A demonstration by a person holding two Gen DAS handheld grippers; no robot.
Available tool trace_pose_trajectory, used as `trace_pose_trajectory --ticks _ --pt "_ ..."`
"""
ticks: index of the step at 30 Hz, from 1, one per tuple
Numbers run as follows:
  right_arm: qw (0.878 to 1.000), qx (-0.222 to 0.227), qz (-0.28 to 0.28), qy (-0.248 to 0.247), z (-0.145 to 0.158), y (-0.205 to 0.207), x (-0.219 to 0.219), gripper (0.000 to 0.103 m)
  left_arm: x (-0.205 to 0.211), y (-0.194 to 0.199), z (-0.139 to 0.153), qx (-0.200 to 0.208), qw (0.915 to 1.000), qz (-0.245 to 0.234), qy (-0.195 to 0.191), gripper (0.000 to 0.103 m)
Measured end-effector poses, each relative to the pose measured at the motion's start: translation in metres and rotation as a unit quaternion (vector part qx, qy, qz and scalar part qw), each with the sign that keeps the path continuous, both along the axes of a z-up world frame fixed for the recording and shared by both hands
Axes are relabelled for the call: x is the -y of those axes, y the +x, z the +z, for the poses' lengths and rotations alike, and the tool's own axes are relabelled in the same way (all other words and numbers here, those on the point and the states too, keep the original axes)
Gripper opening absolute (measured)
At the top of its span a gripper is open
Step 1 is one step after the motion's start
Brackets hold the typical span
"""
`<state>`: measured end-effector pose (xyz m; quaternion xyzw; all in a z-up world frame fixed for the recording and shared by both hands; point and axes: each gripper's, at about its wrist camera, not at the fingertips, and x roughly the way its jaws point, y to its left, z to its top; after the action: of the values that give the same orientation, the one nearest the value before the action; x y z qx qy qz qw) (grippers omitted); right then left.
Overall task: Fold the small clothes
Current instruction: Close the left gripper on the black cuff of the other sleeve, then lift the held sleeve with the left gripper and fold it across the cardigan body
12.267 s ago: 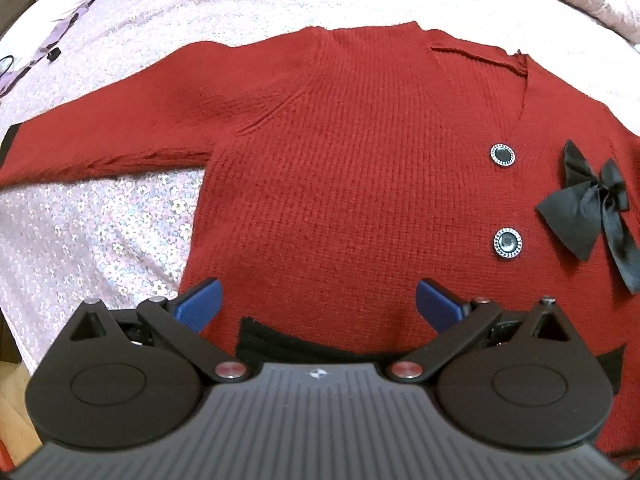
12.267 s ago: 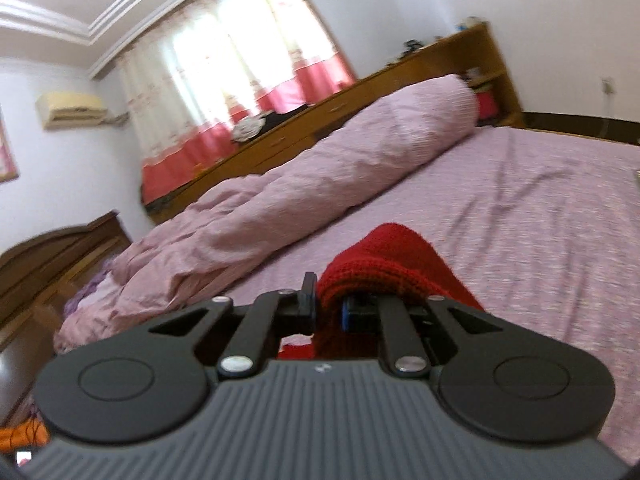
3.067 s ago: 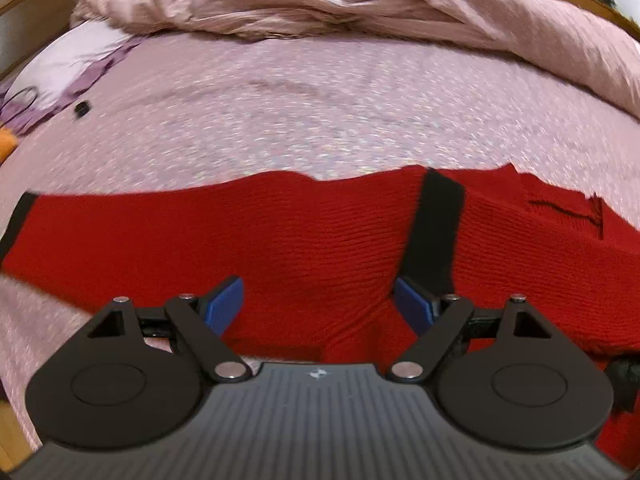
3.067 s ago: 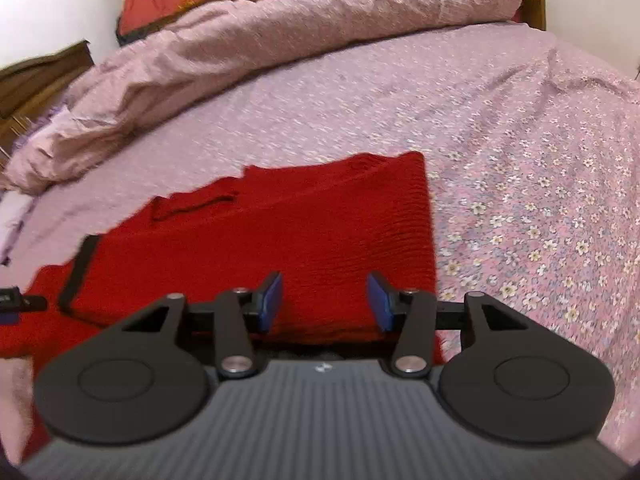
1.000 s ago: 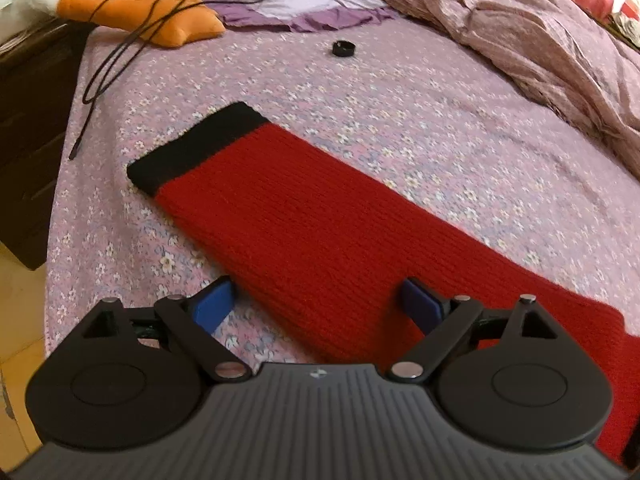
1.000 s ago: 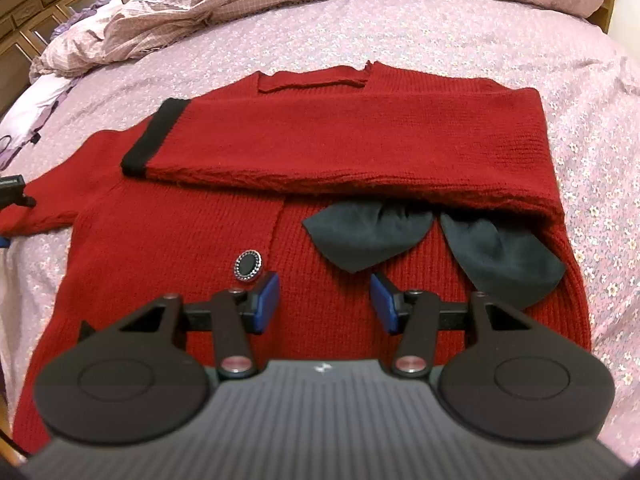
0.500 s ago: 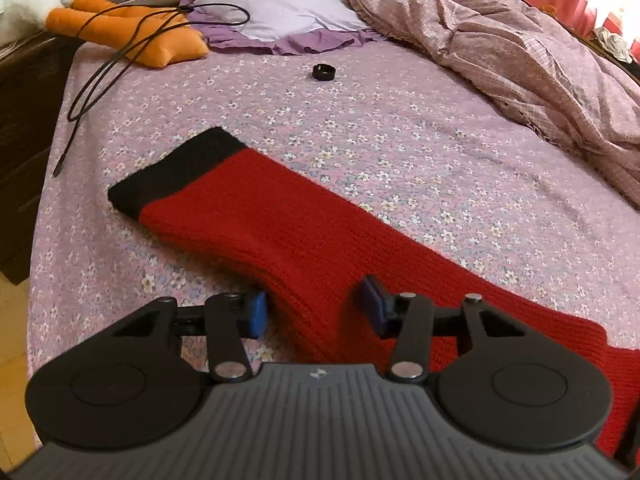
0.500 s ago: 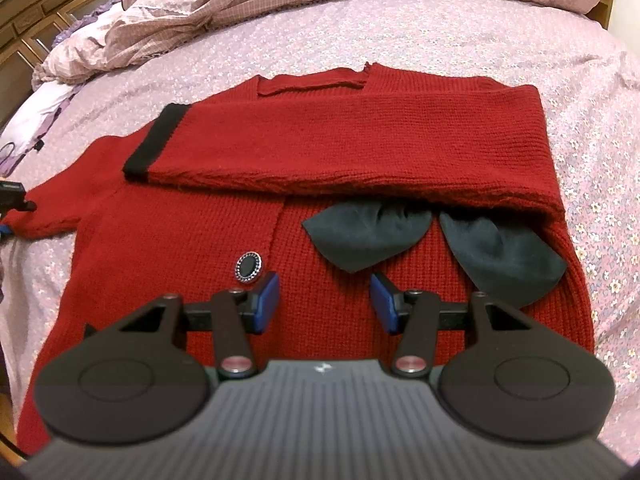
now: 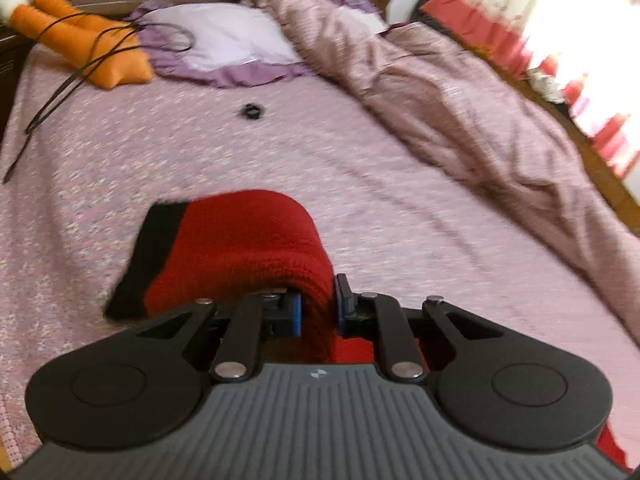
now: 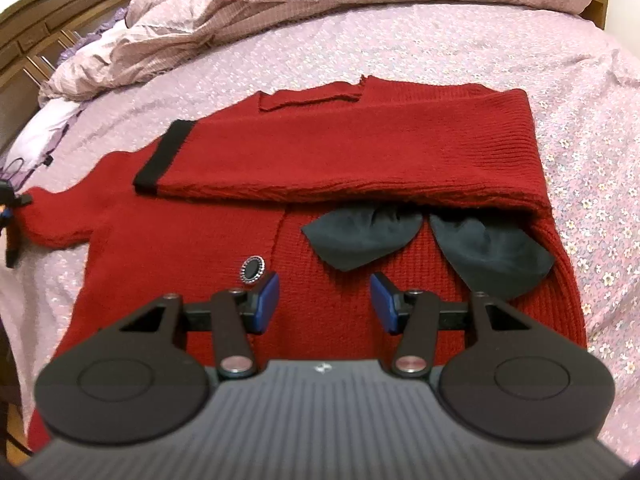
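A red knitted cardigan [image 10: 328, 160] lies front-up on the flowered bedspread [image 10: 580, 92], one sleeve folded across its chest with a black cuff [image 10: 162, 156]. A black bow [image 10: 424, 236] and a round black button [image 10: 252, 269] show below that sleeve. My right gripper [image 10: 324, 304] hovers open over the lower front, with nothing between its fingers. My left gripper [image 9: 318, 312] is shut on the other red sleeve [image 9: 248, 248], lifted off the bed; its black cuff [image 9: 148, 256] droops forward. That sleeve [image 10: 60, 216] and the left gripper's tip [image 10: 10, 204] show at the far left of the right wrist view.
A rumpled pink duvet [image 9: 460, 120] runs along the far side of the bed. A white pillow with purple frill [image 9: 224, 44], an orange plush toy [image 9: 80, 48] with a black cable [image 9: 52, 96] and a small black ring [image 9: 252, 111] lie near the headboard [image 10: 52, 28].
My left gripper closed from wide open onto the flat sleeve and lifted it, so the cuff end now hangs over the fingers. The right gripper stayed where it was.
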<state>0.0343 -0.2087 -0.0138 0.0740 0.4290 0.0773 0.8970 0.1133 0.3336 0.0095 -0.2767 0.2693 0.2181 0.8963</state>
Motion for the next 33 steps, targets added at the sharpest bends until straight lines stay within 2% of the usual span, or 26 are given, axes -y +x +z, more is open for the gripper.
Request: trace_pose_trajectory --ticks 4,10,17,26,33 --pt "1.000 0.005 -0.002 0.000 0.003 -0.004 0.003 0.053 0.025 -0.003 0.027 0.035 0.9983 -0.046 -0.001 0.017" --pt "1.000 0.013 -0.013 0.008 0.006 -0.012 0.012 0.053 0.075 -0.004 0.063 0.074 0.9899 -0.120 0.000 0.017" --pt "0.999 0.011 -0.030 0.004 0.005 -0.023 0.024 0.053 0.142 0.002 0.081 0.092 0.9795 -0.179 -0.011 0.017" --pt "0.999 0.018 -0.048 0.012 0.006 -0.035 0.048 0.053 0.223 0.013 0.080 0.079 0.9642 -0.253 -0.020 0.017" --pt "0.999 0.009 -0.052 0.008 -0.002 -0.038 0.058 0.053 0.276 0.030 0.047 0.025 0.9554 -0.294 -0.008 0.017"
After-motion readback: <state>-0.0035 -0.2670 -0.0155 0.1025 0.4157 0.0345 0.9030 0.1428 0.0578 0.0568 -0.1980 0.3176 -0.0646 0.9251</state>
